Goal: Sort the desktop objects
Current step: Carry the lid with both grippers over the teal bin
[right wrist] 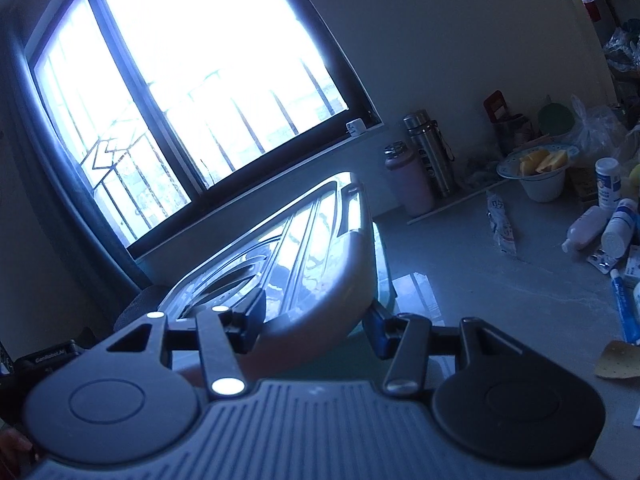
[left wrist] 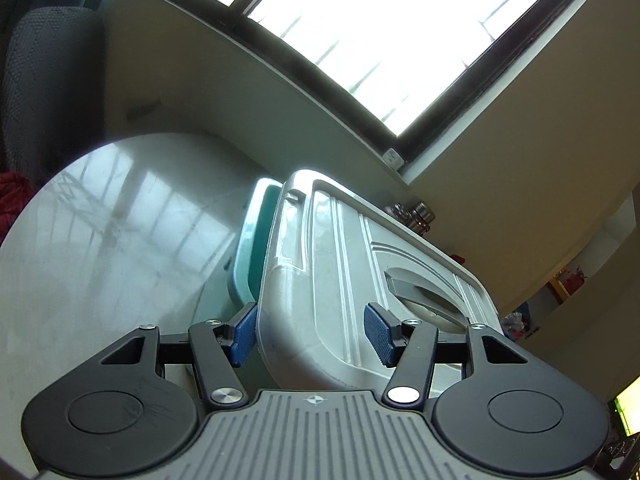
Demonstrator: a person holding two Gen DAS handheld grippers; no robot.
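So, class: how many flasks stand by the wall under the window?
2. A pink flask beside a taller steel flask, at the wall right of the window sill. Others may be hidden behind clutter.

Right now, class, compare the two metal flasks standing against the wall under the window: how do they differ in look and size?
The silver stainless-steel flask is taller and slimmer than the pink flask. The silver flask's body is bare shiny metal, while the pink flask's is matte and coloured with a dark lid. The silver flask stands nearer the wall; the pink flask stands in front, to its left. Both are upright on the grey table.
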